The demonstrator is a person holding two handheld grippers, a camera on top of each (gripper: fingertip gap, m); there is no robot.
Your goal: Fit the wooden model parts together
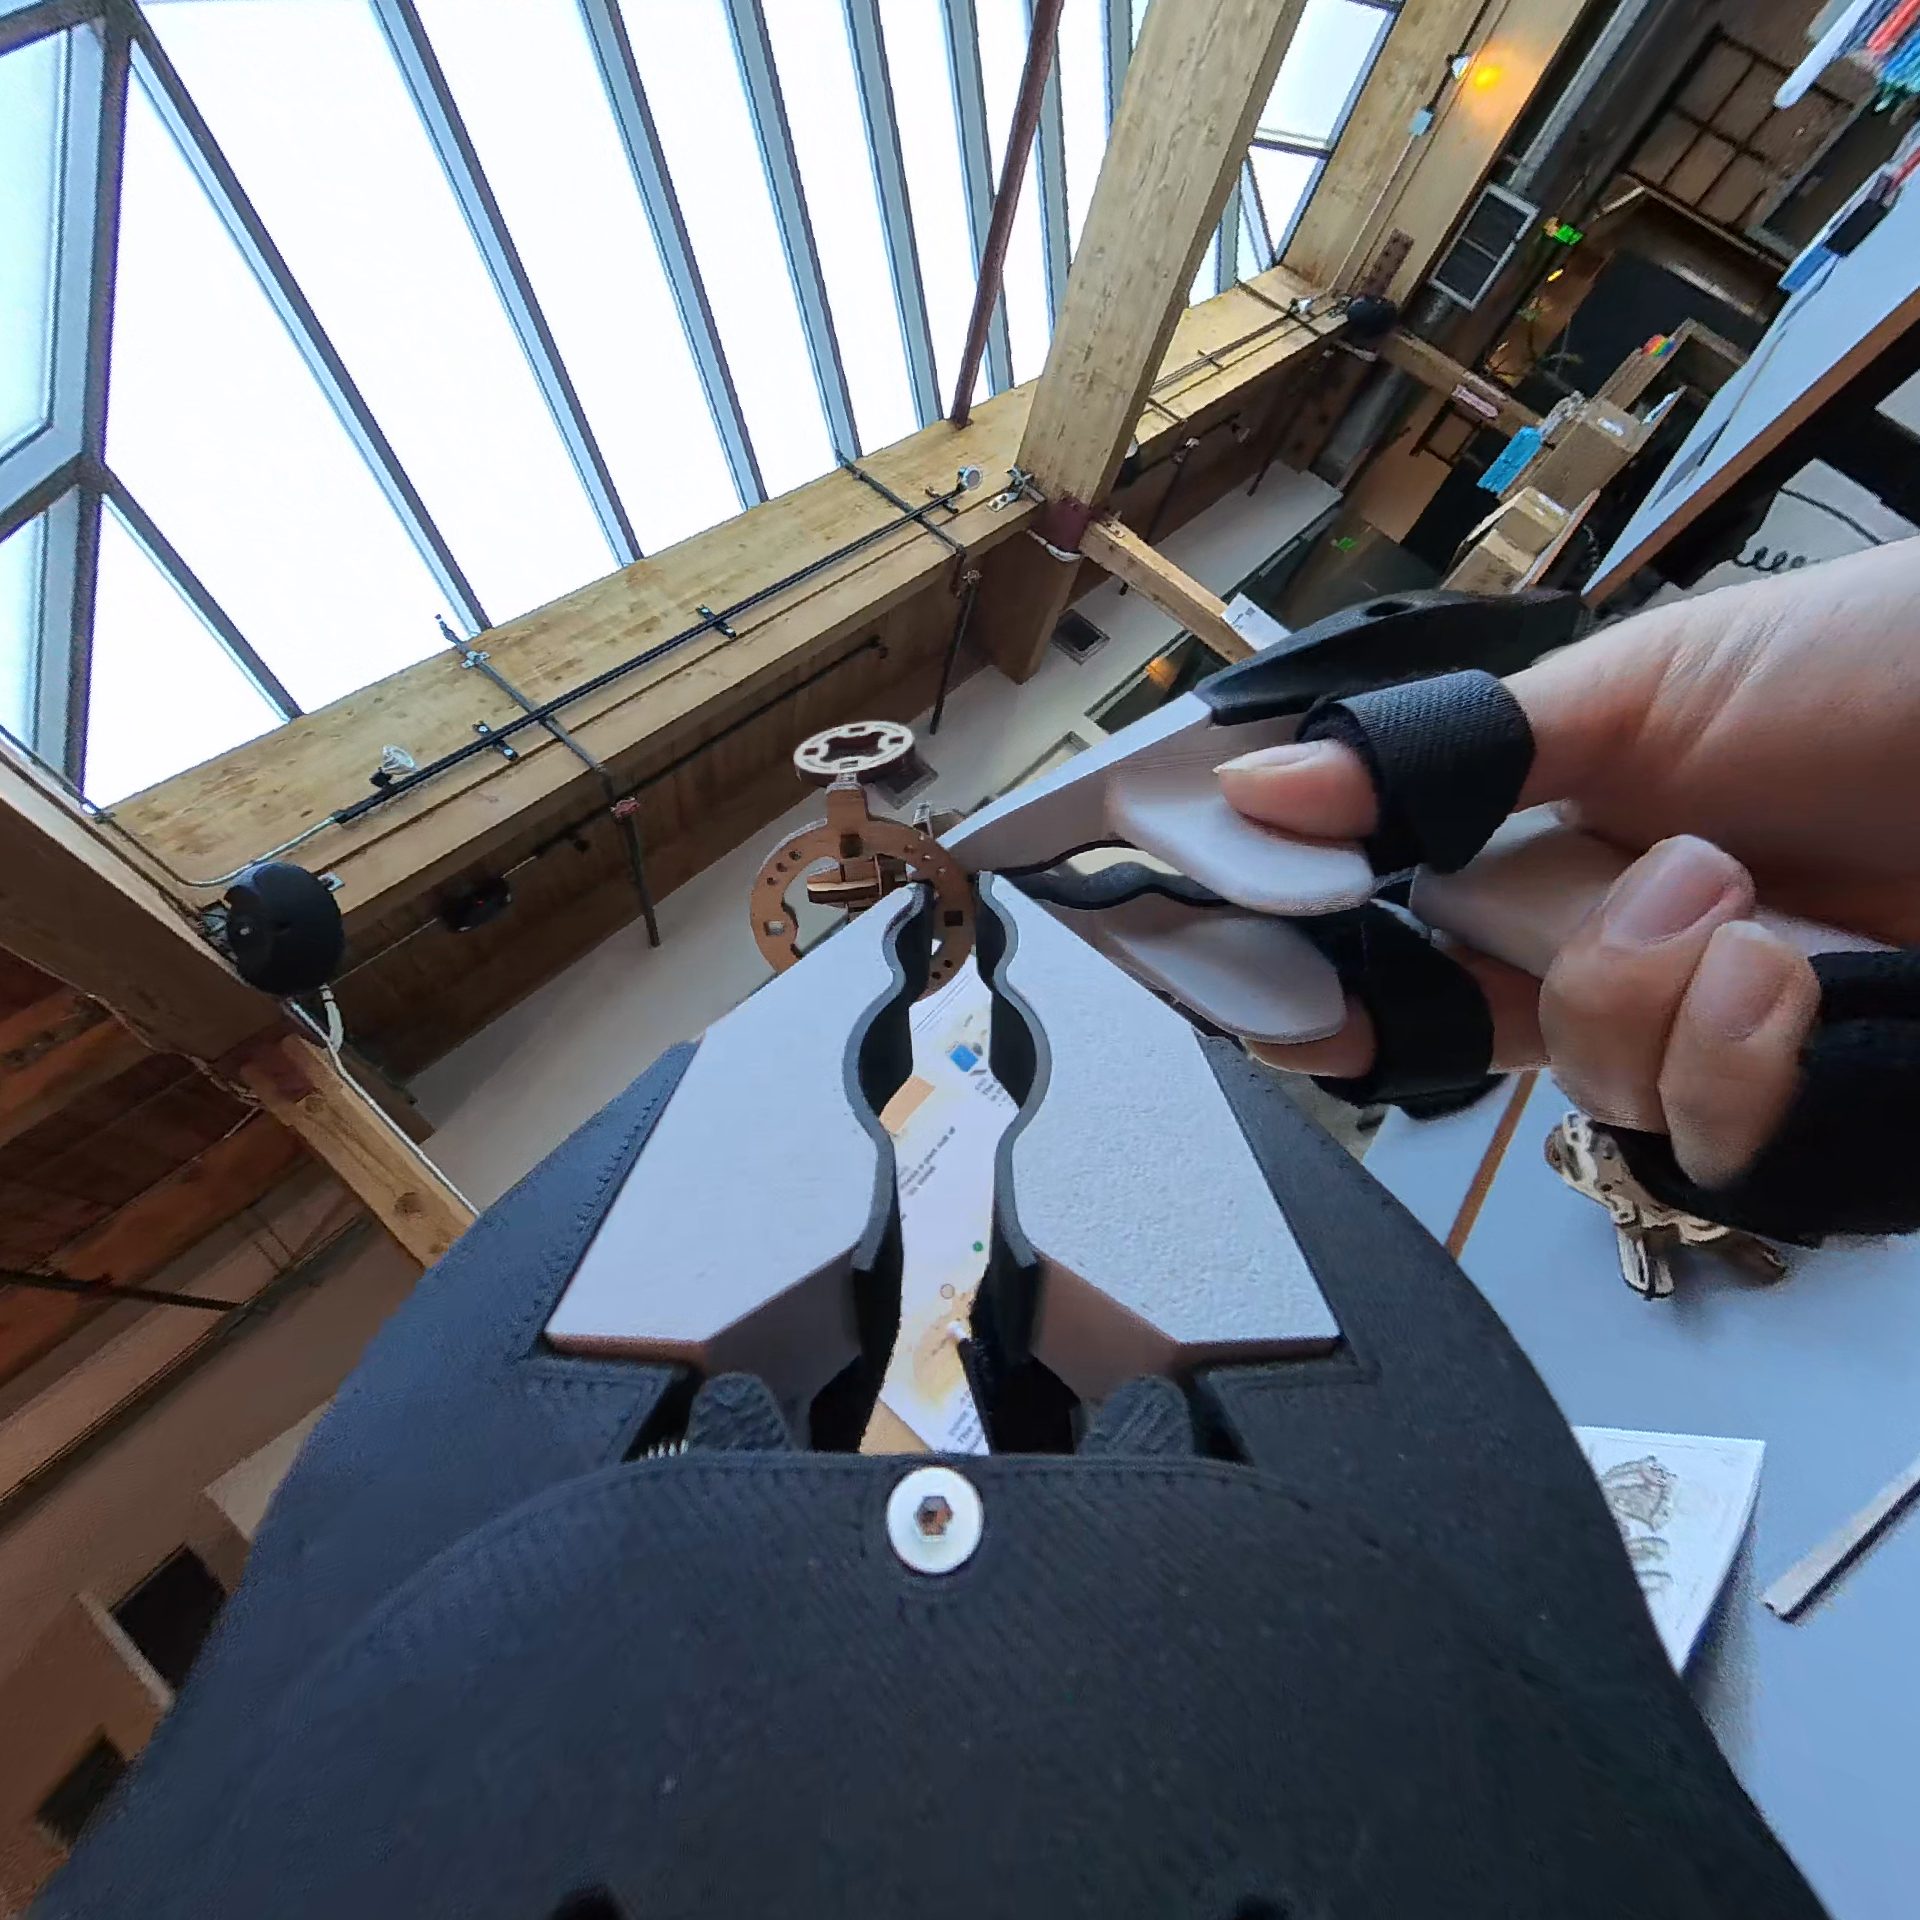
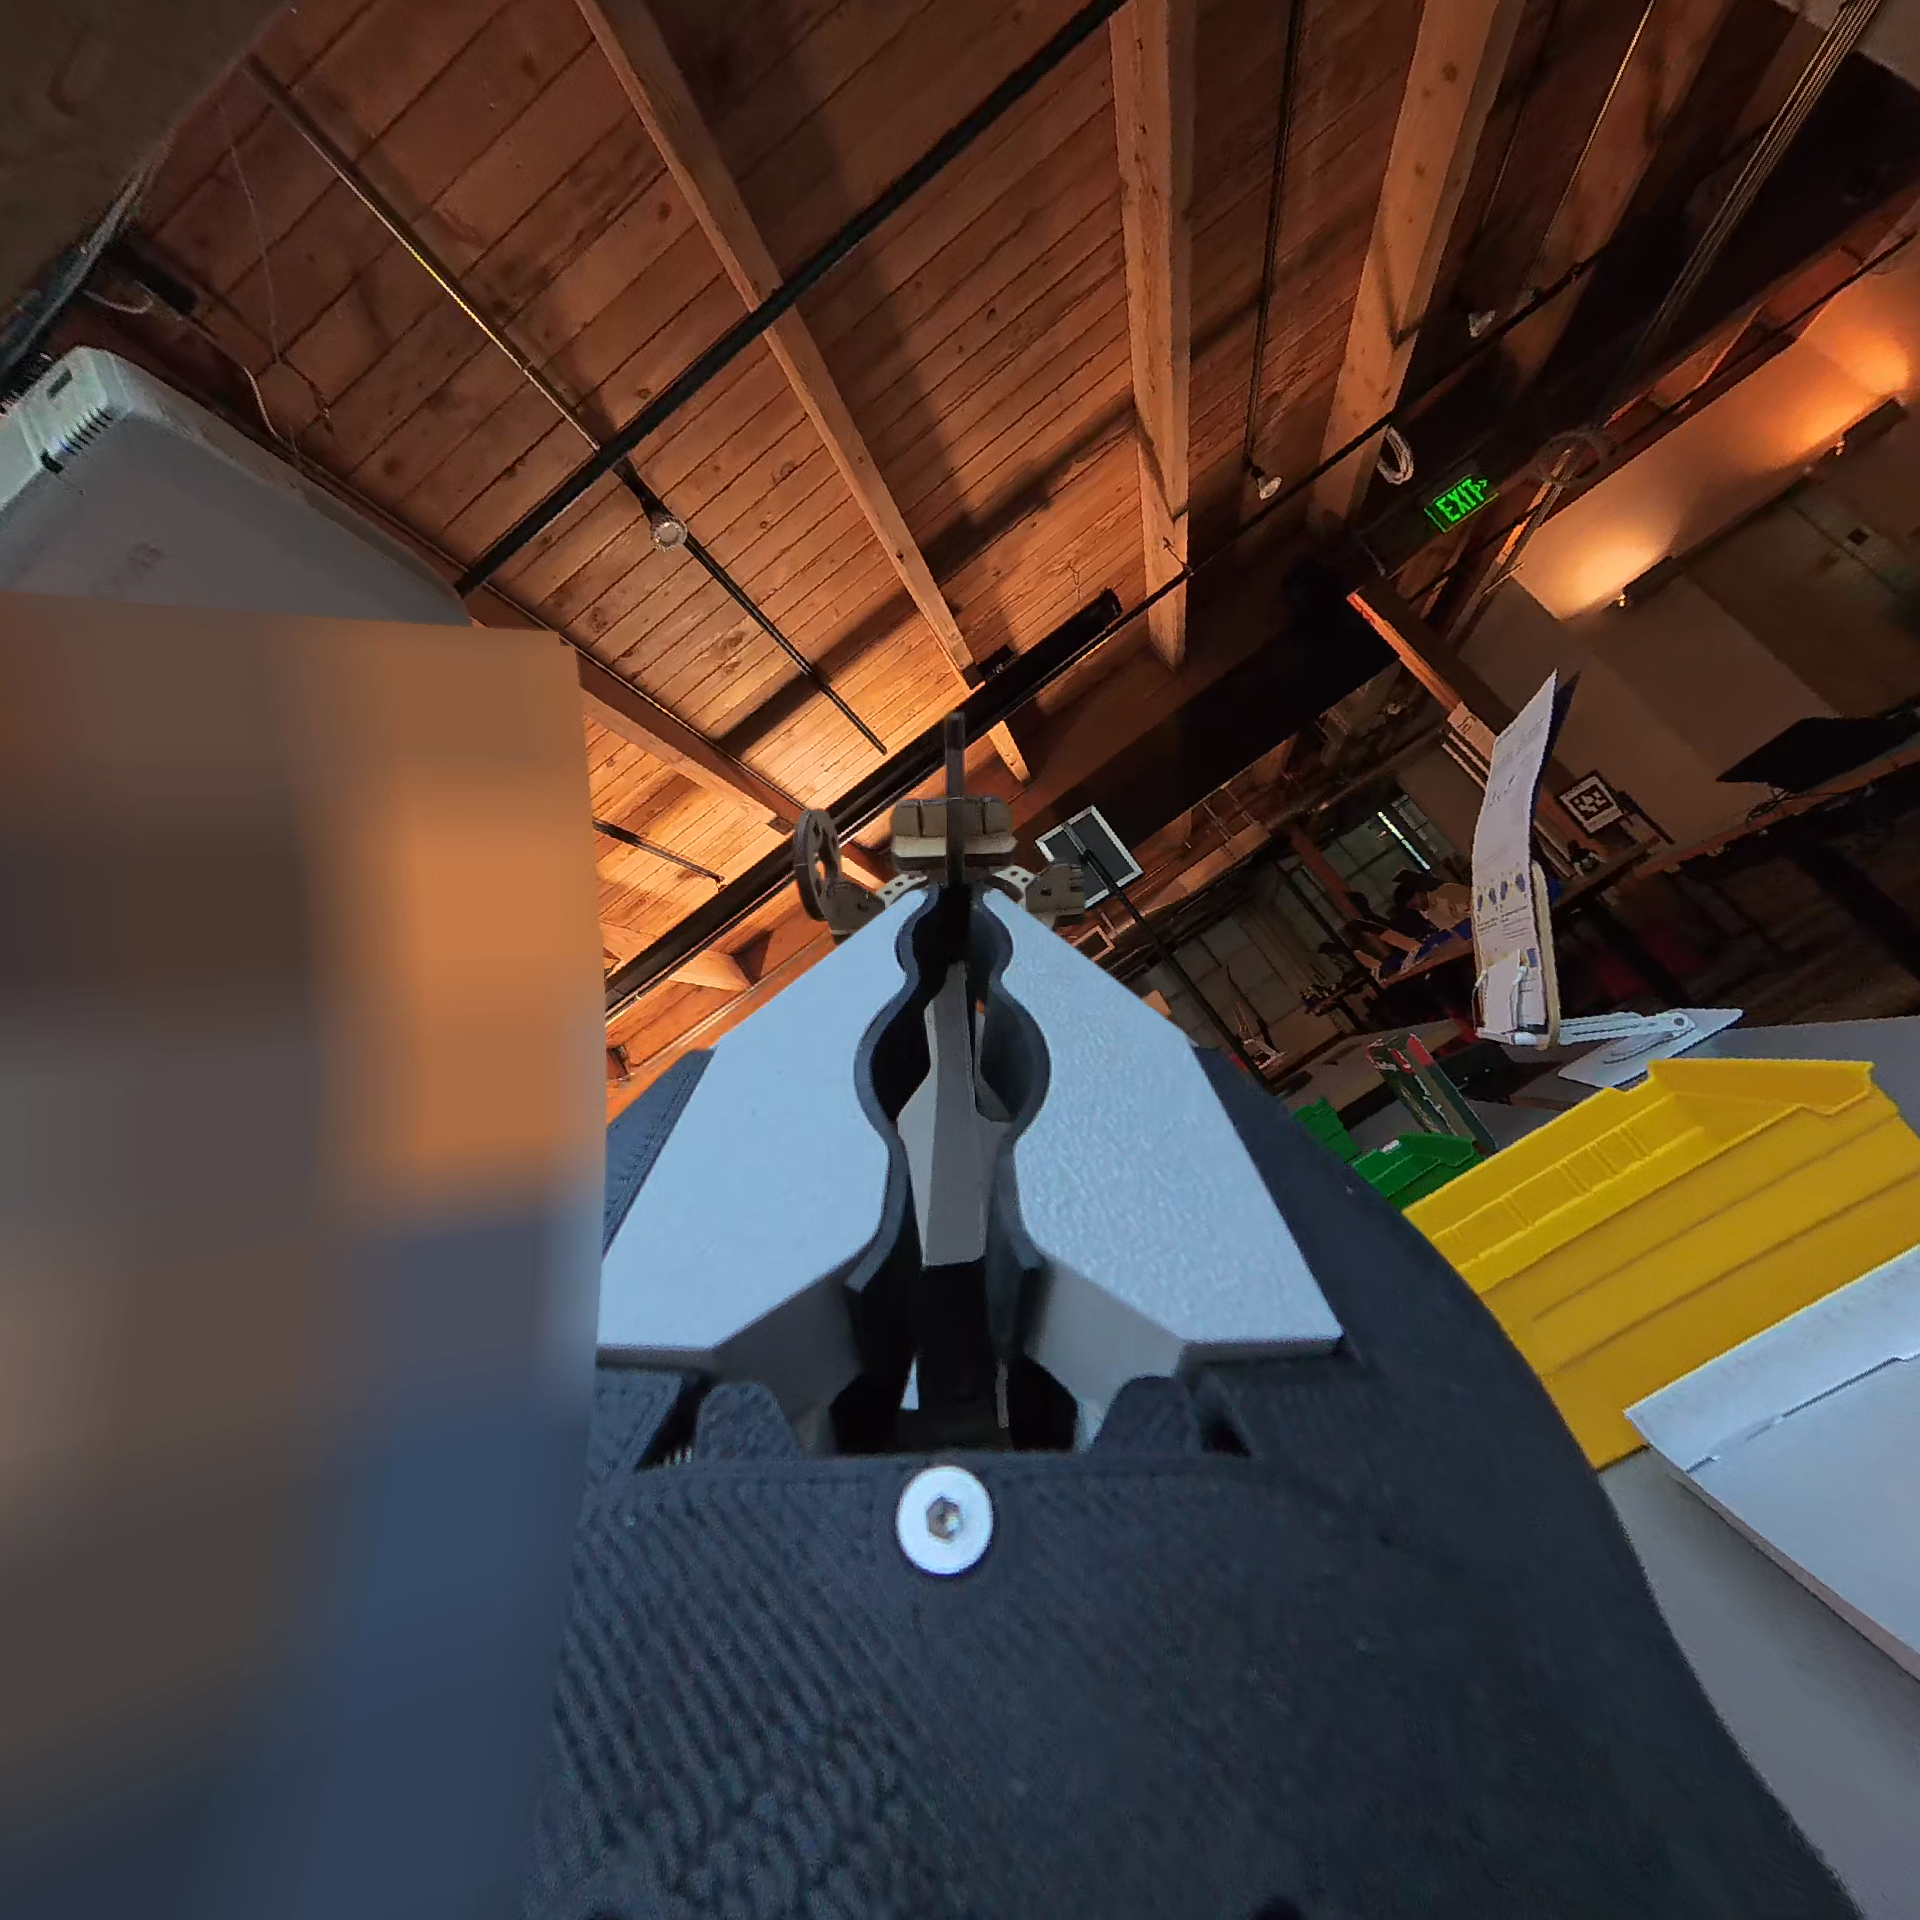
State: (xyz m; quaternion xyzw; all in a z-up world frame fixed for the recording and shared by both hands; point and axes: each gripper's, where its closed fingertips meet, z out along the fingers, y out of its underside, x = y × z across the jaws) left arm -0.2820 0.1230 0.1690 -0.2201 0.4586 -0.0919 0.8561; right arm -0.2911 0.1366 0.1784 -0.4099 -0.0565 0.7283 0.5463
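Observation:
A small wooden model assembly (image 1: 774, 914) is held up in the air: a perforated ring with a cross piece through it and a small wheel (image 1: 854, 753) on top. My left gripper (image 1: 948, 891) is shut on the ring's right rim. My right gripper (image 1: 961, 862) comes in from the right, held by a hand (image 1: 1662, 831), and its tips meet the same rim. In the right wrist view the right gripper (image 2: 956, 899) is shut on the assembly (image 2: 954, 831), with the ring seen edge-on between the tips.
A grey table (image 1: 1558, 1351) lies at the lower right with another wooden model piece (image 1: 1652, 1216) and a booklet (image 1: 1673, 1538). The right wrist view shows a yellow bin (image 2: 1662, 1195), green bins (image 2: 1392, 1153), a white board (image 2: 1818, 1455) and a sheet on a stand (image 2: 1517, 862).

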